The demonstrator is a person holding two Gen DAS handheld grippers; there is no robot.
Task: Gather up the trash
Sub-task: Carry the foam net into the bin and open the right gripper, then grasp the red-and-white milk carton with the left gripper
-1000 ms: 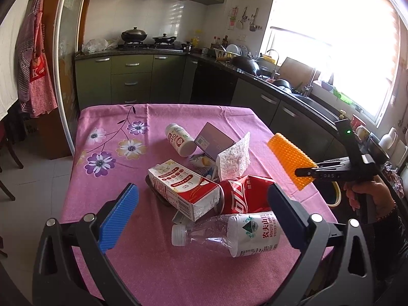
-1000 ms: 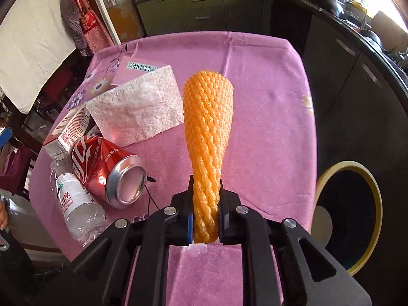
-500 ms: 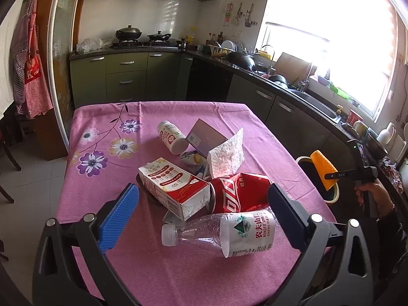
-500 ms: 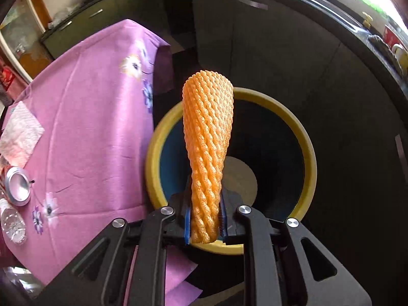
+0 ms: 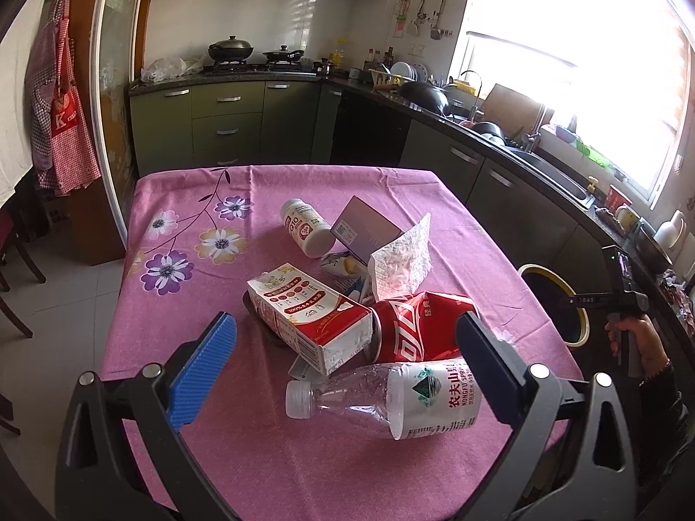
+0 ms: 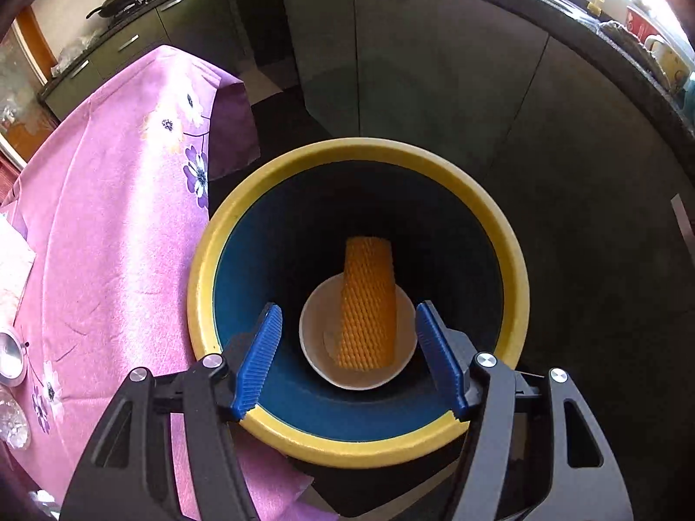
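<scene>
The right hand-held gripper (image 6: 349,362) hung over the yellow-rimmed bin (image 6: 517,260) beside the tabletop (image 6: 108,217), jaws opening with nothing between them, the orange foam net (image 6: 369,304) lying inside, while the left hand-held gripper (image 5: 347,364) waited wide open and empty above the remaining trash.

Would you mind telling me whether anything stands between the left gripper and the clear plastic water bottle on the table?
Nothing visible does. The left gripper is open, and the water bottle lies on its side on the pink tablecloth right ahead between its fingers, with the milk carton and red can behind it.
</scene>
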